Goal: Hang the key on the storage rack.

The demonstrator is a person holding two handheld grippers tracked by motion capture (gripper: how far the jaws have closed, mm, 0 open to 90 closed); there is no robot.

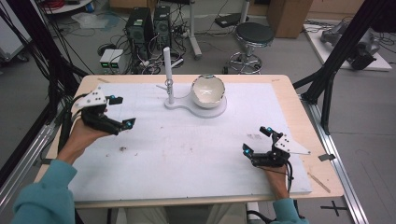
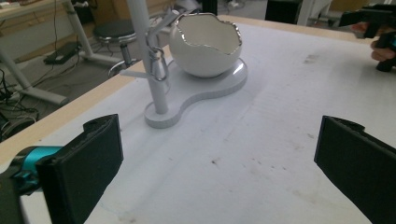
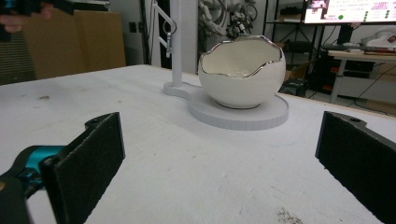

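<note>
I see both the left claw [image 1: 122, 111] and right claw [image 1: 256, 140] spread apart, empty; stand post [image 2: 140, 28] top cut off beside eggshell bowl [image 2: 205, 44].

glossy ceramic bowl [image 3: 242, 74] – matt white stand [image 3: 243, 114].

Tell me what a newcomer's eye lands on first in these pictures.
First, the white egg-shaped bowl with its jagged silver rim, sitting on a white stand at the far middle of the table, beside a thin upright post with a metal clasp hanging from it. Next, the two black grippers: the left gripper at the left edge, the right gripper near the right front, both with jaws wide apart and nothing between them.
</note>
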